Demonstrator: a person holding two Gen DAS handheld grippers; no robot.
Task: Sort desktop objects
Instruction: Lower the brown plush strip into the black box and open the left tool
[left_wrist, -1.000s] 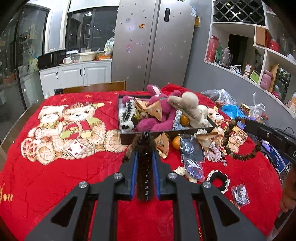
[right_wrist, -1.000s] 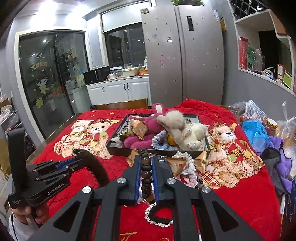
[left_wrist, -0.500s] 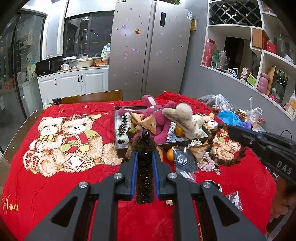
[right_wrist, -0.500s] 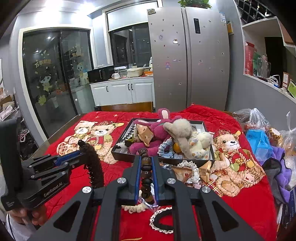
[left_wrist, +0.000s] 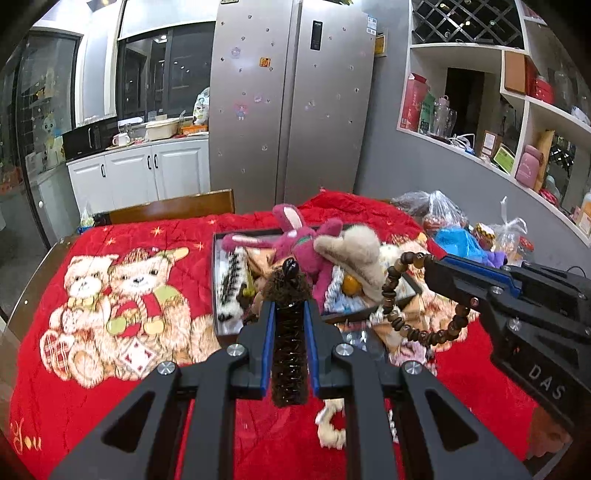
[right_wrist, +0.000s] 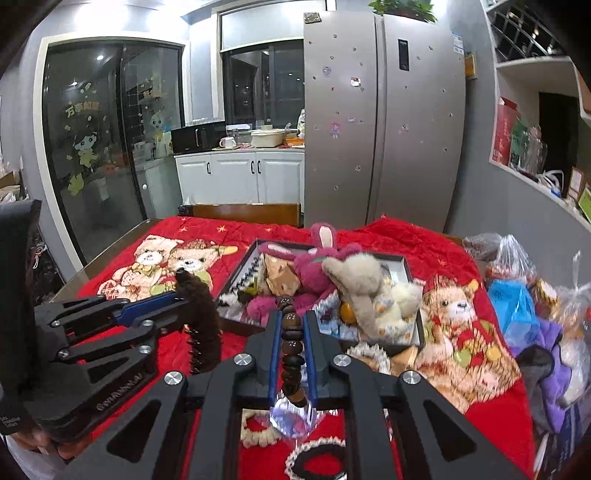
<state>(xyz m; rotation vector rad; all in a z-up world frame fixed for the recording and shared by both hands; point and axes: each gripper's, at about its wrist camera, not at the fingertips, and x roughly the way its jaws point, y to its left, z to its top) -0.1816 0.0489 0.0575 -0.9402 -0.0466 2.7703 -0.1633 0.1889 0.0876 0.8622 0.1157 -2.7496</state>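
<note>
My left gripper (left_wrist: 289, 306) is shut on a dark brown furry hair clip (left_wrist: 288, 332) with a row of teeth. It hangs above the red blanket, just short of the dark tray (left_wrist: 215, 280). From the right wrist view the same left gripper (right_wrist: 173, 299) and hair clip (right_wrist: 203, 325) show at the left. My right gripper (right_wrist: 291, 317) is shut on a string of brown wooden beads (right_wrist: 291, 347), also in front of the tray (right_wrist: 236, 325). In the left wrist view the right gripper (left_wrist: 432, 273) comes in from the right, with the bead string (left_wrist: 406, 325) looping below it.
The tray is piled with a pink plush rabbit (left_wrist: 303, 251), a beige plush (left_wrist: 354, 254) and small items. Hair ties and a black scrunchie (right_wrist: 321, 458) lie loose on the bear-print red blanket (left_wrist: 110, 295). Plastic bags (right_wrist: 517, 266) crowd the right edge; a wooden chair back (left_wrist: 173, 208) stands behind.
Both grippers have risen and moved toward the tray, each keeping its hold. In the left wrist view the right gripper and its beads have come further left and nearer.
</note>
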